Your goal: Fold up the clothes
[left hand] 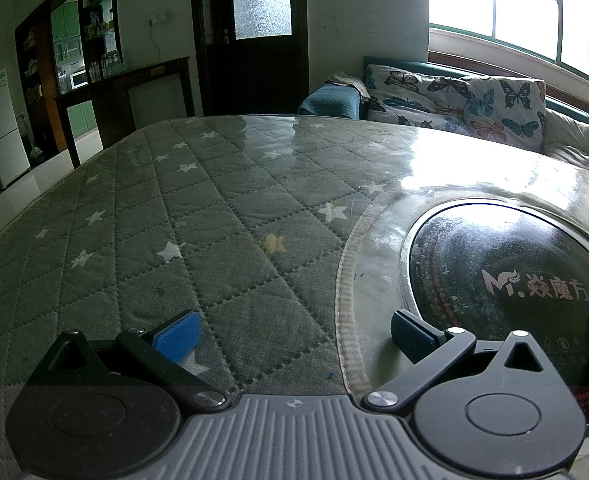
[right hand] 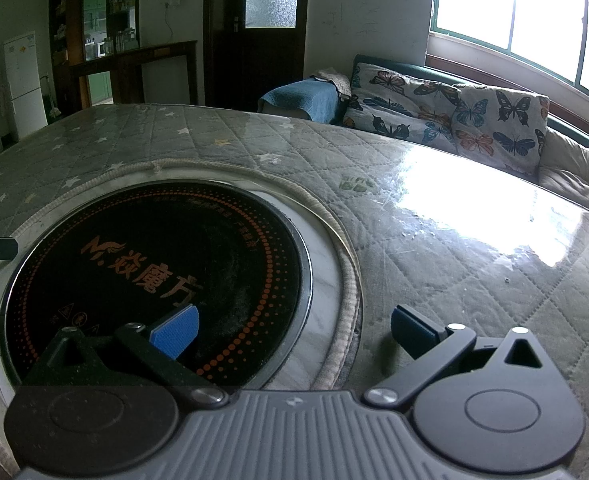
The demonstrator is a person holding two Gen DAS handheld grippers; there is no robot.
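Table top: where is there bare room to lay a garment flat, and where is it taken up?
The quilted star cover lies bare from the left gripper to the far edge, and on the glossy stretch toward the butterfly sofa. The round cooktop takes the middle, between the open left and right gripper. No clothing is in view.

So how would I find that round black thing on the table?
Start at the big table under the quilted grey star cover. A round hole is cut in that cover, and the black glass cooktop sits inside it. It is the only shiny black circle, ringed with orange dots and writing.
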